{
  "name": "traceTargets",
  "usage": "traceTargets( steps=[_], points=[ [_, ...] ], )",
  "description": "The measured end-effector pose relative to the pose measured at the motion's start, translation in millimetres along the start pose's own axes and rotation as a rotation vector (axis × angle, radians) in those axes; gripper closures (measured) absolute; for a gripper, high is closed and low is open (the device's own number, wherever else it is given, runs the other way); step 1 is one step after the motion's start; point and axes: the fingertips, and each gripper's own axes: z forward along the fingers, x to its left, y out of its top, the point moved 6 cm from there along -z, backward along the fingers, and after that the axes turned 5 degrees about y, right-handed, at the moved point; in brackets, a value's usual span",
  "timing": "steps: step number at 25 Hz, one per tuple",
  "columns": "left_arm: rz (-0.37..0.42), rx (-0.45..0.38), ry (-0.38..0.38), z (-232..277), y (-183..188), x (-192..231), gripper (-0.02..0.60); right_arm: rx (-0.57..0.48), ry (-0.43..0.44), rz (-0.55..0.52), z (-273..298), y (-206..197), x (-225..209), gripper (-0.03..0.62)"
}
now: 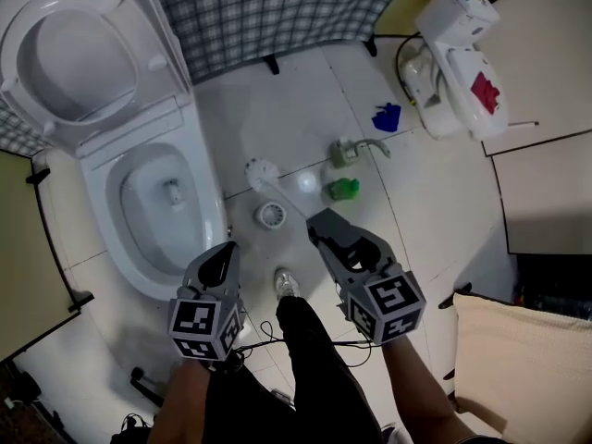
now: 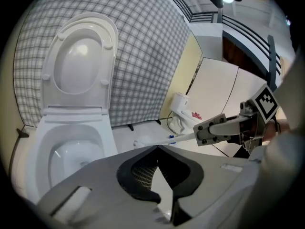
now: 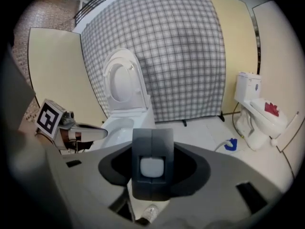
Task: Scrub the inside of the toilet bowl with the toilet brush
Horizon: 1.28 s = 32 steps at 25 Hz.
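The white toilet (image 1: 199,206) stands at the left with lid and seat raised, its bowl (image 1: 153,211) open; the bowl (image 2: 71,151) also shows in the left gripper view. My right gripper (image 1: 319,225) is shut on the white handle of the toilet brush (image 1: 262,173), whose head hangs over the floor just right of the bowl. The handle's end (image 3: 152,167) sits between the right gripper (image 3: 152,144) jaws. My left gripper (image 1: 220,255) hovers at the bowl's near right rim, shut and empty. The left gripper (image 2: 157,149) view shows the brush (image 2: 145,141) beyond it.
On the tiles lie a floor drain (image 1: 270,215), a green object (image 1: 344,189), a small grey-green bottle (image 1: 344,152) and a blue item (image 1: 387,117). A second white toilet (image 1: 458,58) stands at the upper right. A plaid curtain (image 1: 277,7) hangs behind. My shoe (image 1: 288,285) is below.
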Motion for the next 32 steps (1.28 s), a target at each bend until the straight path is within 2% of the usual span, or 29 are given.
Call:
traceTargets(
  steps=[5,13,17,25,32],
  points=[
    [-0.006,0.061,-0.009,17.0,-30.4,-10.6,0.571,0.148,-0.012,0.025,37.9,-52.7,-26.2,0.398],
    [-0.028,0.114,0.008,27.5,-72.5,-13.8,0.571,0.332,-0.018,-0.025,105.7,-127.3,-42.8,0.399],
    [-0.044,0.108,0.025,25.6,-82.2,-14.9,0.571,0.430,-0.021,-0.084,144.9,-154.0,-44.7,0.399],
    [-0.092,0.118,0.071,12.8,-106.6,-11.0,0.571,0.513,-0.022,-0.133,190.7,-169.4,-41.0,0.399],
    [-0.137,0.082,0.113,10.8,-98.4,-5.8,0.571,0.529,-0.011,-0.185,227.9,-160.8,-34.4,0.399]
  ],
)
